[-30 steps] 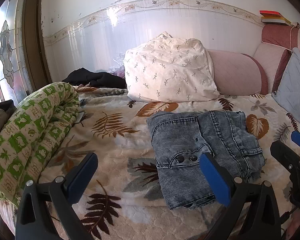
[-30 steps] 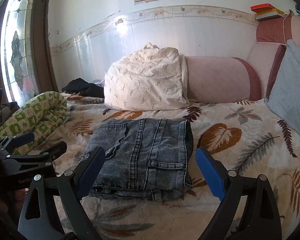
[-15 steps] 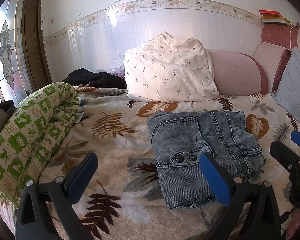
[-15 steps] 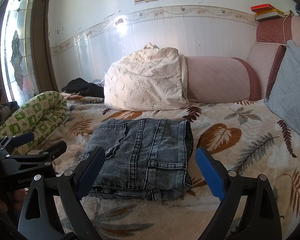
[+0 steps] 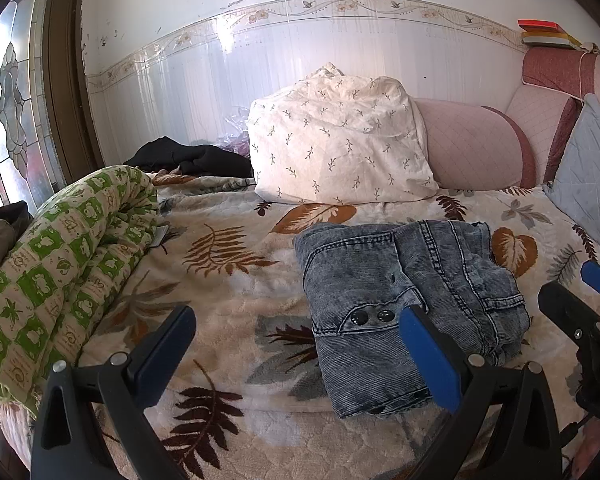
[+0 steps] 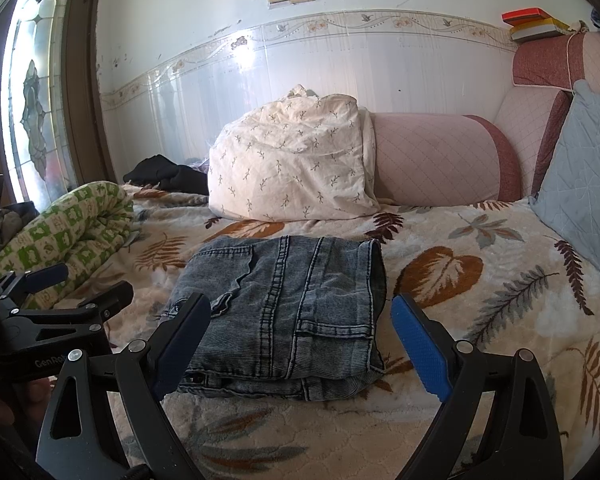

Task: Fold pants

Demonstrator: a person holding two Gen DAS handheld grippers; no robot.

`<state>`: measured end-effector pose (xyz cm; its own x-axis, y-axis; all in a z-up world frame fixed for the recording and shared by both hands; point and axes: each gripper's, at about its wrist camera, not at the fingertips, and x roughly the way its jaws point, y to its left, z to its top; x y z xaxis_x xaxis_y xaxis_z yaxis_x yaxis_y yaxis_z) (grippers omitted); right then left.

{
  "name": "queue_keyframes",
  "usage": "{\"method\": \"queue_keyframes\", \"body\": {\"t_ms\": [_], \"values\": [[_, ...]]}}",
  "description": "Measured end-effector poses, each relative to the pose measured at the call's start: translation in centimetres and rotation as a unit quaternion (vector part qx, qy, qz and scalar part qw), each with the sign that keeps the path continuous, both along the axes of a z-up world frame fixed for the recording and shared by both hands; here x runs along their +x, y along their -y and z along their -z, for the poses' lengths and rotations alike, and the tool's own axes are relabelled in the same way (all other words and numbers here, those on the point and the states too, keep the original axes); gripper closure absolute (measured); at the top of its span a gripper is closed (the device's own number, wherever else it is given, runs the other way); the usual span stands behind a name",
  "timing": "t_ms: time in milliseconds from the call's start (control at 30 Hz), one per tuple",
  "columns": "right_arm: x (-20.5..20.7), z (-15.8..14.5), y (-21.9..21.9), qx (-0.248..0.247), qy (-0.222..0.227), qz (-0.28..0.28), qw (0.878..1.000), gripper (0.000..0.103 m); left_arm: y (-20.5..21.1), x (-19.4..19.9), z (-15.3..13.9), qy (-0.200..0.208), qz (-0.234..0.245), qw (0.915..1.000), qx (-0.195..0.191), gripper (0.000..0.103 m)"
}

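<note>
Nothing has shifted over the last second: both views match the earlier ones, with the pants (image 6: 284,312) lying in the same compact folded stack in the middle of the bed (image 6: 480,280), near the white pillow (image 6: 292,168) and right of the green quilt (image 5: 60,264). The left gripper (image 5: 300,348) stays spread wide and holds nothing, its right finger overlapping the pants' near edge in the view without pinching cloth. The right gripper (image 6: 300,344) is likewise wide and empty, hanging just in front of the stack. With both held off the denim and the bundle squared, the fold looks finished; the stillness reads as the end of the task rather than a pause before another crease.
</note>
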<state>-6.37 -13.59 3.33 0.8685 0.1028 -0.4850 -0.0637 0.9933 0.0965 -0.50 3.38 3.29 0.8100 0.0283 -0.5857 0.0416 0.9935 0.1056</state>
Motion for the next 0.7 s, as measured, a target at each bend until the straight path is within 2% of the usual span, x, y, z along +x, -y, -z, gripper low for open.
{"method": "queue_keyframes", "body": {"t_ms": [700], "values": [[0.03, 0.26, 0.3, -0.001, -0.004, 0.001, 1.0, 0.011, 0.04, 0.04, 0.03, -0.001, 0.002, 1.0, 0.001, 0.0]]}}
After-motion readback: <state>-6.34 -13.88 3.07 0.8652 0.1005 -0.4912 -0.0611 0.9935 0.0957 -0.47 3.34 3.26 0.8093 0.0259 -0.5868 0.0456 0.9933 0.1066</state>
